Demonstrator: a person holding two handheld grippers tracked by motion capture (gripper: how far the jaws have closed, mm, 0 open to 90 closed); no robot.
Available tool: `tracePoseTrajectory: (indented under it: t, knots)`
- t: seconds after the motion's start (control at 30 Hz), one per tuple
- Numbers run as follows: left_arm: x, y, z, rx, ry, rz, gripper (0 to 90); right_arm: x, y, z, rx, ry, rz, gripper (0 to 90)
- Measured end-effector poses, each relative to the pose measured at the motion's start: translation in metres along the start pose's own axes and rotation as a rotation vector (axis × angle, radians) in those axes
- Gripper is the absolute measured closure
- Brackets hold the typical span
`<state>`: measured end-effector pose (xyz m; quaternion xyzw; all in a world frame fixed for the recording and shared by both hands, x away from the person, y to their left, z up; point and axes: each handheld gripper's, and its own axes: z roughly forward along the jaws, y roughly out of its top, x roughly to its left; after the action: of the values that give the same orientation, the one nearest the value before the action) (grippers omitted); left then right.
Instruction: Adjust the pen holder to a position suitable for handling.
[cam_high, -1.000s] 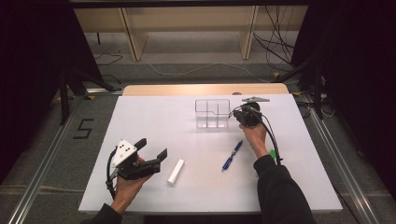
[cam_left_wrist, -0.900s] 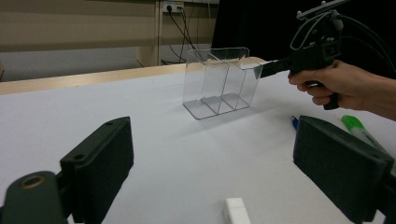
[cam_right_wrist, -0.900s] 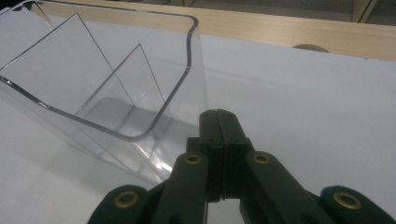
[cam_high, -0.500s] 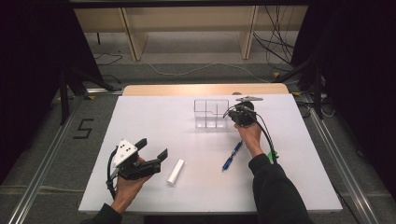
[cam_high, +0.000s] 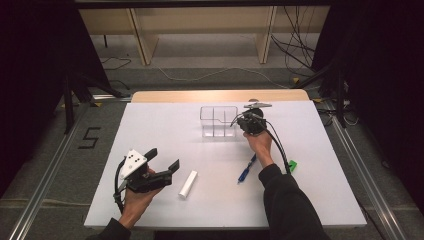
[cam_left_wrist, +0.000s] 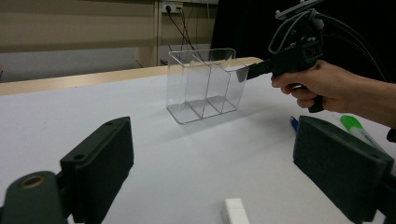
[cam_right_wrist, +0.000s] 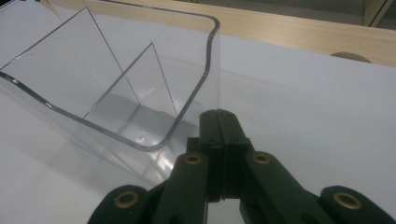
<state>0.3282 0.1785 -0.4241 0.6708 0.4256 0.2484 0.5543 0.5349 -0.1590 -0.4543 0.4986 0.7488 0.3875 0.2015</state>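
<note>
A clear plastic organizer with three compartments stands at the back middle of the white table; nothing lies in it. My right gripper is shut with nothing between its jaws, and its tips rest against the organizer's right end wall near the top rim. The left gripper view shows that same contact at the organizer. My left gripper is held open and still at the front left, nothing between its pads. A white stick lies just to its right.
A blue pen lies below the right hand, and a green marker pokes out beside the right forearm. The table's wooden strip runs along the far edge. Dark curtains, cables and shelf legs lie beyond the table.
My right gripper has moved left against the organizer's end, and the organizer has slid a little left with it. The left gripper has stayed put.
</note>
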Motion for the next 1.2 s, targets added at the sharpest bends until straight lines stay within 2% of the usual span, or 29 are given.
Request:
tracePoseTrajectory:
  t: [0.17, 0.23, 0.43, 0.63, 0.83, 0.97, 1.17, 1.2]
  knots:
    - [0.000, 0.000, -0.001, 0.003, -0.002, 0.006, 11.5, 0.000, 0.000, 0.000, 0.000, -0.002, -0.006, 90.0]
    - [0.000, 0.000, -0.001, 0.001, -0.001, -0.002, 11.5, -0.002, 0.001, -0.003, -0.001, -0.021, -0.019, 90.0]
    - [0.000, 0.000, 0.000, 0.004, 0.000, -0.002, 11.4, -0.017, 0.003, -0.024, -0.025, -0.043, -0.025, 84.9]
    - [-0.001, -0.001, 0.001, 0.015, -0.002, 0.002, 11.5, -0.022, 0.002, -0.052, -0.071, -0.010, -0.052, 78.8]
    - [-0.001, -0.001, 0.002, 0.021, -0.003, 0.002, 11.4, -0.019, -0.001, -0.075, -0.104, 0.016, -0.065, 71.7]
    - [-0.001, -0.002, 0.002, 0.022, -0.001, 0.000, 11.5, -0.019, -0.002, -0.080, -0.114, 0.025, -0.060, 68.7]
    - [-0.001, -0.002, 0.002, 0.032, -0.003, 0.008, 11.5, -0.019, -0.007, -0.094, -0.123, 0.035, -0.078, 61.0]
    - [-0.001, -0.002, 0.002, 0.033, -0.004, 0.008, 11.5, -0.019, -0.010, -0.100, -0.129, 0.037, -0.079, 57.0]
